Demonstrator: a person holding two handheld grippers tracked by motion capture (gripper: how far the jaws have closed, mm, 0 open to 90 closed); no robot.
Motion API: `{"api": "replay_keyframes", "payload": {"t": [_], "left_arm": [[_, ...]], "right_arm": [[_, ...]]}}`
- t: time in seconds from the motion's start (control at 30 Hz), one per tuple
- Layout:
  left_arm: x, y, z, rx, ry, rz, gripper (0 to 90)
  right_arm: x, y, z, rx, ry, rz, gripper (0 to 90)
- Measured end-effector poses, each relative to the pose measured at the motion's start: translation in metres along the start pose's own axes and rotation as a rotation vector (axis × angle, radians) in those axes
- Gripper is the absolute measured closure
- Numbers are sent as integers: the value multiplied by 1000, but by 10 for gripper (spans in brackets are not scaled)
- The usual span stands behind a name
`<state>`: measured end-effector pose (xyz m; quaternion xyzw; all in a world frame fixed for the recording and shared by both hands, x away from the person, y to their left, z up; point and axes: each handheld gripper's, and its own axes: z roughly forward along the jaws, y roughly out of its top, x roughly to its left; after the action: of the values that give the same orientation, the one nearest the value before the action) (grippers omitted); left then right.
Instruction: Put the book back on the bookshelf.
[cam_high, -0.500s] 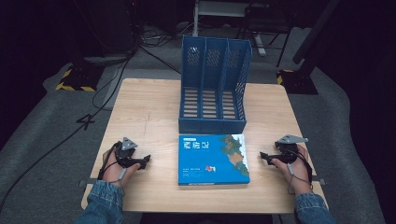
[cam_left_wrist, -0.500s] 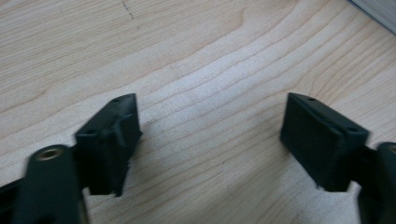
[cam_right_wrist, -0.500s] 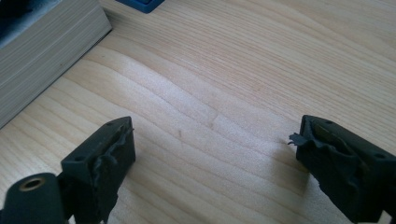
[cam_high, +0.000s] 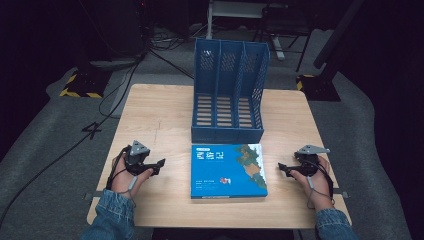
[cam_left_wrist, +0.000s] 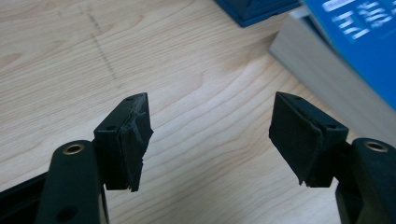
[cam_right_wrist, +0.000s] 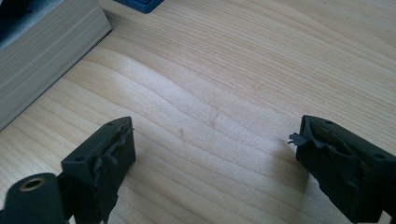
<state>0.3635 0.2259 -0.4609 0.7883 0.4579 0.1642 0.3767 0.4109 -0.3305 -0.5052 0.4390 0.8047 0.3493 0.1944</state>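
- You wear blue denim sleeves with the cuffs at your wrists, seen in the high view.
- Your left claw is black, with a grey three-cornered plate on top and a dark cable looping by your wrist.
- Your right claw is black too, under a like grey plate, with a thin cable trailing along your hand.
- In the left claw's view, each black jaw ends in a blocky pad with frayed, torn rubber and small screw holes; brass-ringed holes sit in the arms behind.
- The right claw's pads are likewise ragged, with one brass-ringed hole showing.
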Motion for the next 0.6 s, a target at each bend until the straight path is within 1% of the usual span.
{"api": "replay_keyframes", "payload": {"t": [0.03,0.07,0.1,0.17,0.2,0.23,0.27,0.33,0.4,0.47,0.53,0.57,0.6], "left_arm": [[-9,5,-2,-21,-38,3,296],[-13,7,-3,-30,-64,5,296],[-13,7,-3,-30,-64,5,296],[-24,12,-4,-49,-116,19,297],[-28,13,-4,-49,-134,18,297],[-33,15,-4,-51,-154,26,297],[-37,16,-3,-55,-170,29,296],[-44,19,-1,-54,-191,49,286],[-52,20,1,-54,-217,77,260],[-61,22,3,-39,-236,116,247],[-69,23,5,-30,-263,125,236],[-74,23,8,-23,-285,133,233],[-74,23,8,-23,-285,133,229]], "right_arm": [[0,0,0,0,-1,1,119],[1,0,0,0,-1,1,119],[1,0,0,0,-1,1,119],[1,0,0,1,-1,1,119],[1,0,0,1,-1,1,119],[1,0,0,1,-1,1,119],[1,0,0,1,-1,2,119],[1,0,0,1,-1,1,119],[2,0,-1,2,-2,3,119],[2,0,-1,1,-2,2,119],[2,0,-1,1,-2,3,119],[2,0,-1,0,-2,2,119],[2,0,-1,0,-2,2,119]]}}
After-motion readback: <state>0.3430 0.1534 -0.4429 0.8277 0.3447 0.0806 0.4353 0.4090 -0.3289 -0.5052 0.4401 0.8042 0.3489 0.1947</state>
